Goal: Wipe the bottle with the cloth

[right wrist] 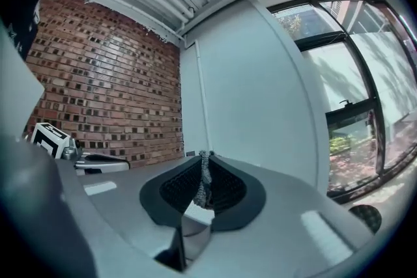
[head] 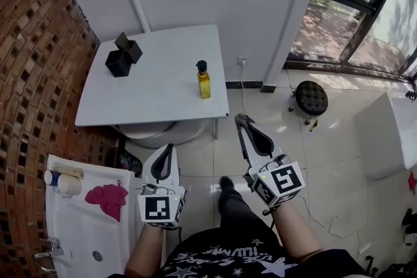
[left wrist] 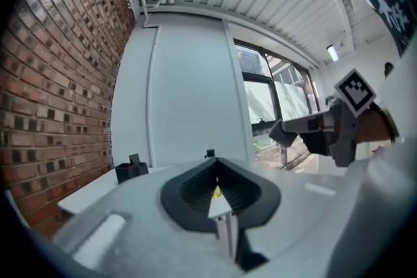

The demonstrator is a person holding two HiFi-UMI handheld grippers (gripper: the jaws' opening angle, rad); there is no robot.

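A yellow bottle [head: 204,81] with a black cap stands upright near the right edge of the white table [head: 156,94]. A pink cloth [head: 107,198] lies crumpled on the white sink counter [head: 78,237] at the lower left. My left gripper [head: 171,148] hangs over the floor in front of the table, shut and holding nothing. In the left gripper view the bottle's cap [left wrist: 209,153] peeks over the closed left gripper [left wrist: 217,163]. My right gripper [head: 242,118] points toward the table's right corner, below the bottle. The right gripper [right wrist: 205,155] is shut, with a thin grey speckled strip in the seam.
Two black boxes [head: 124,54] sit at the table's far left. A round black stool [head: 311,97] stands on the tiled floor to the right, by the window. A brick wall [head: 32,42] runs along the left. A white unit [head: 384,133] stands at the far right.
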